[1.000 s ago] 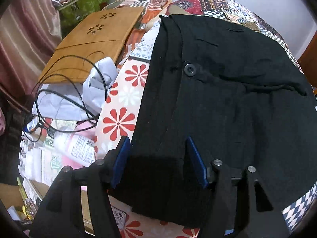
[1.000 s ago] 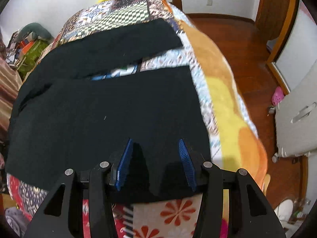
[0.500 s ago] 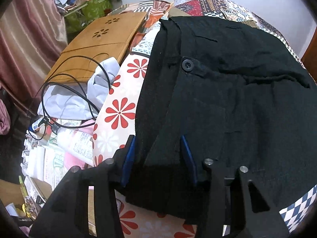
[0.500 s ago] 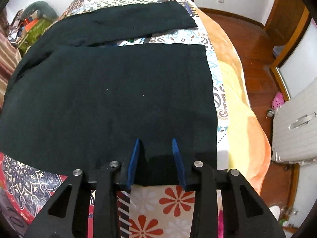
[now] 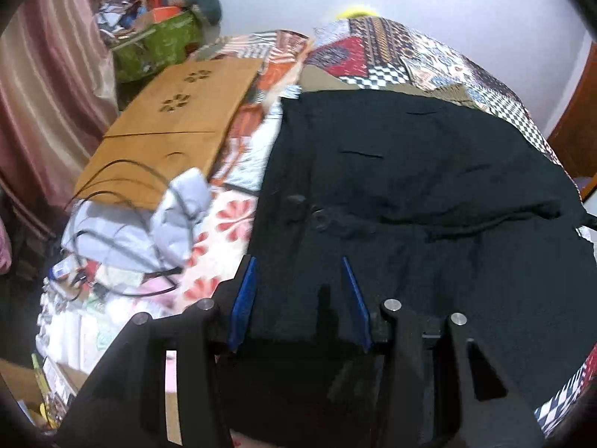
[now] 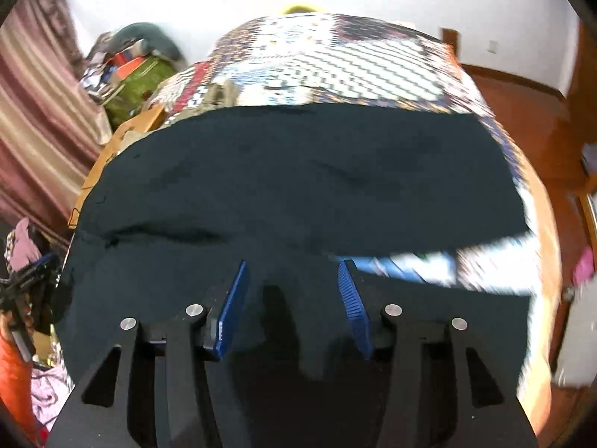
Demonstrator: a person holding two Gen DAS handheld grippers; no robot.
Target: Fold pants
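Observation:
Black pants [image 5: 410,186] lie spread on a patchwork bedspread [image 5: 391,56]. My left gripper [image 5: 298,261] hovers over the waist end, just short of the black button [image 5: 321,220]. Its blue pads stand apart, the left one along the waistband edge, with flat cloth between them and no pinch visible. My right gripper [image 6: 293,265] is over the near leg of the pants [image 6: 298,186]. Its jaws are opening, and the cloth under them is not squeezed. A strip of bedspread [image 6: 410,268] shows between the two legs. Both views are motion-blurred.
Left of the pants lie a wooden lap tray [image 5: 175,119], a pale cloth with a black cable [image 5: 168,216] and small packets near the bed's edge. A green box [image 5: 156,44] and a striped curtain [image 5: 44,93] stand behind. Wooden floor [image 6: 522,104] lies right of the bed.
The left jaws narrowed, and the button now sits much closer to its fingertips. The right jaws narrowed at the leg's hem, then widened as that gripper swung inward over the near leg.

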